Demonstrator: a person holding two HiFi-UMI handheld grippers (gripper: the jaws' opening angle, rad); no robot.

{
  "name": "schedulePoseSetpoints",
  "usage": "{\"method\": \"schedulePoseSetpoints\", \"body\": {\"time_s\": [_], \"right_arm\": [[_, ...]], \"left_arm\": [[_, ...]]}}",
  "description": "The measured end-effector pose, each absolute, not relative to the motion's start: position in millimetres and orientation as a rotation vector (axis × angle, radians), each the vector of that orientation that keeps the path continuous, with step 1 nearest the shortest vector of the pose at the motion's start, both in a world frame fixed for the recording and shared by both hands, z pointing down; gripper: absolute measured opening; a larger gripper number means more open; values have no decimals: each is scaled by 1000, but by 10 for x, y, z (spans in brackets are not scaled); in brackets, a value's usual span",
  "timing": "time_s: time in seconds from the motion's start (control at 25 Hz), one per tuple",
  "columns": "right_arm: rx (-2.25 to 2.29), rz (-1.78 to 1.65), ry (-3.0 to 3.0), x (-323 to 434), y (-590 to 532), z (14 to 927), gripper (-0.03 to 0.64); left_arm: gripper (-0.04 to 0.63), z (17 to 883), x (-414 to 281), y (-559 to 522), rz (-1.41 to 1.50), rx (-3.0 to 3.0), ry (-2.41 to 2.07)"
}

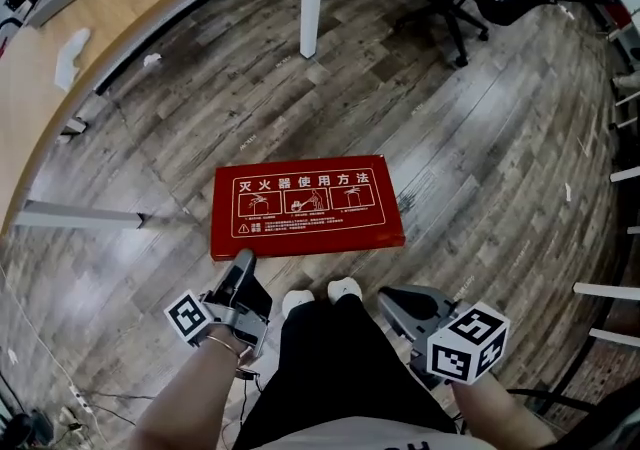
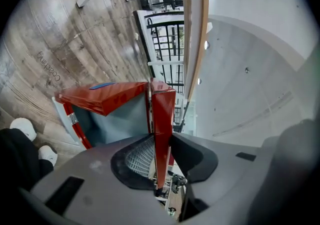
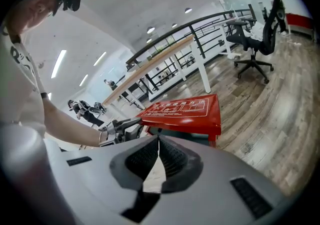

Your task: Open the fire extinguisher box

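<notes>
- Clamping is confirmed at the left gripper (image 2: 161, 145): its jaws are set narrow on the front lip of the red lid (image 2: 163, 111), which is seen edge-on between the pads.
- The right gripper (image 3: 159, 140) is held with its jaws closed together and nothing between them. It is positioned apart from the box, off the near right corner.
- The person's shoes (image 1: 320, 292) are placed between the two grippers, just short of the lid's near edge.
- The fire extinguisher box (image 1: 305, 203) is located on the floor (image 1: 480, 168) directly ahead, with its long axis lying across the person, left to right. The grip is taken at the near left corner, so the left gripper is the nearer one and the near right corner is free.
- The coming lift is judged to turn on this relation. The held edge is the near long edge, so the lid is expected to swing up and away about the far long edge. Some twisting of the lid may be expected from the off-centre grip.
- A grey-blue interior is shown under the lip in both gripper views, so the lid is judged partly raised. How far cannot be read from the head view, where the lid appears flat.
- No hinge, latch or extinguisher is visible in any view, and the box walls are hidden under the lid in the head view.
- A desk (image 1: 60, 68) and an office chair (image 1: 450, 3) are noted beyond, well apart from the box.
</notes>
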State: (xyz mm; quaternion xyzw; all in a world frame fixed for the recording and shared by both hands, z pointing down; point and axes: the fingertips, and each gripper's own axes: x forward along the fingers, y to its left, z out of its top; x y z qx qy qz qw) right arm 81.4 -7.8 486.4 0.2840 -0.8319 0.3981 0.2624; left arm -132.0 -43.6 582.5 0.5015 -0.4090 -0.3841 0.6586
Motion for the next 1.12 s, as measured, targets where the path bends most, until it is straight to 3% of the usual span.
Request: {"method": "schedulePoseSetpoints", "body": {"time_s": [1.12], "right_arm": [[849, 1064, -2242, 598, -47, 4620, 11]], "left_arm": [[55, 4875, -1462, -1289, -990, 1480, -647]]}}
